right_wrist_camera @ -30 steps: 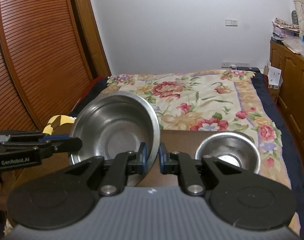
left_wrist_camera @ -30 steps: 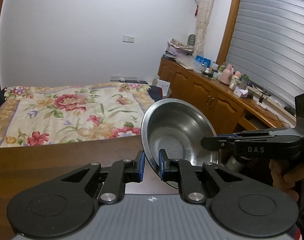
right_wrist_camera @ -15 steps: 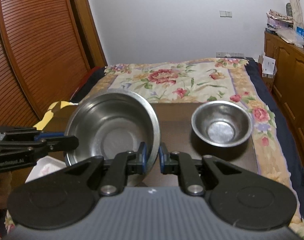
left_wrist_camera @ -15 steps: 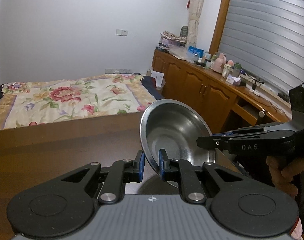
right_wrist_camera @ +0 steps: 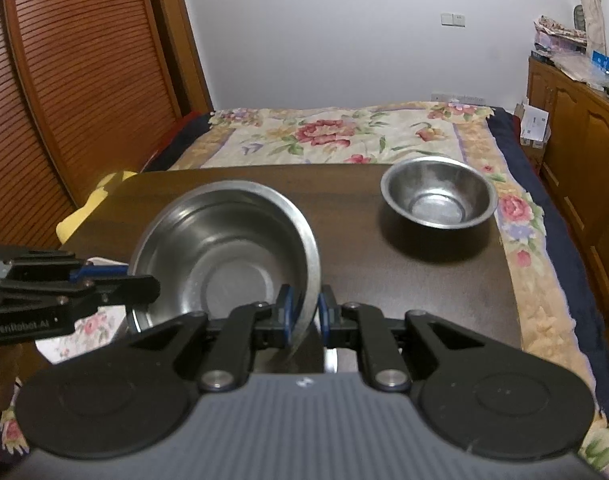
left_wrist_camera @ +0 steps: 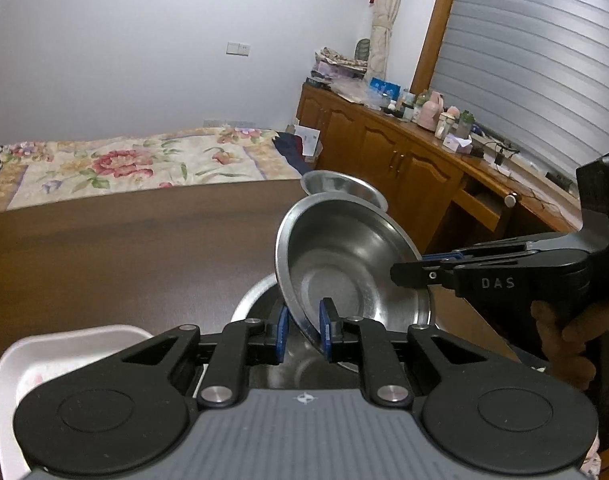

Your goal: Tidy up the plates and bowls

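A large steel bowl (left_wrist_camera: 352, 264) hangs tilted just above the dark wooden table (left_wrist_camera: 124, 248), held by both grippers on opposite sides of its rim. My left gripper (left_wrist_camera: 303, 322) is shut on the near rim, and my right gripper (left_wrist_camera: 408, 270) clamps the rim's right side. In the right wrist view the same bowl (right_wrist_camera: 224, 256) sits left of centre, with my right gripper (right_wrist_camera: 304, 308) shut on its right rim and the left gripper (right_wrist_camera: 144, 284) on its left rim. Directly below the held bowl lies another steel dish (left_wrist_camera: 250, 304), mostly hidden. A smaller steel bowl (right_wrist_camera: 438, 194) stands upright at the table's far right.
A white plate with a floral print (right_wrist_camera: 84, 328) lies on the table's near left, beside the dish below the bowl. A bed with a flowered cover (right_wrist_camera: 324, 136) lies beyond the table. Wooden cabinets (left_wrist_camera: 404, 156) with clutter on top run along the right.
Both grippers have come down and forward together with the large bowl. The table fills more of both views, and the white plate and the steel dish underneath have come into sight.
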A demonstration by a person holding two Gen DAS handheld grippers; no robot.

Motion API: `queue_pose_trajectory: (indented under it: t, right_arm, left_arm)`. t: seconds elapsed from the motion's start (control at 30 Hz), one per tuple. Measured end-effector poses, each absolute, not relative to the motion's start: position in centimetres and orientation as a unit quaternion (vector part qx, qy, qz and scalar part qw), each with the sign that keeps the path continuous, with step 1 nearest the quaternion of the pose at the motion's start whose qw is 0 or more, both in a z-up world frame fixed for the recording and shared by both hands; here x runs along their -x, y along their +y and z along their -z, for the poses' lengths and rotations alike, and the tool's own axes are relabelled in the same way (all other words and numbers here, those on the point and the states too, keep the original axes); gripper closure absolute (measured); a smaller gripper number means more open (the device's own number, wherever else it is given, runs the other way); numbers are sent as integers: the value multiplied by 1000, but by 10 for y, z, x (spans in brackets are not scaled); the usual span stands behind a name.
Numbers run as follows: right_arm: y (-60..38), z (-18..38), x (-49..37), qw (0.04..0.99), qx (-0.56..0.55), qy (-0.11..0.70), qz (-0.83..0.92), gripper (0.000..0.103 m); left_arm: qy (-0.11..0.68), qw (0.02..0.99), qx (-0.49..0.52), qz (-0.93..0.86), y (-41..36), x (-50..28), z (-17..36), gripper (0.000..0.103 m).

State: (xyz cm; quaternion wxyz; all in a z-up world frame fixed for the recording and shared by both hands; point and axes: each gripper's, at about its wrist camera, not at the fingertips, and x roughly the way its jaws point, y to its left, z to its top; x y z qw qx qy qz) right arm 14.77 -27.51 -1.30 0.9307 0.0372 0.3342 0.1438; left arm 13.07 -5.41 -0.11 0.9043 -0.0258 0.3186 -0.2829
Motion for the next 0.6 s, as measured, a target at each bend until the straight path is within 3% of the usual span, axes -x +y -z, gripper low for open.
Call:
queue_pose_trajectory:
  t: [0.6]
  right_arm:
    - [-273, 32, -121, 935, -51, 321, -144, 88]
  left_arm:
    - [306, 913, -20, 267, -61, -96, 18, 84]
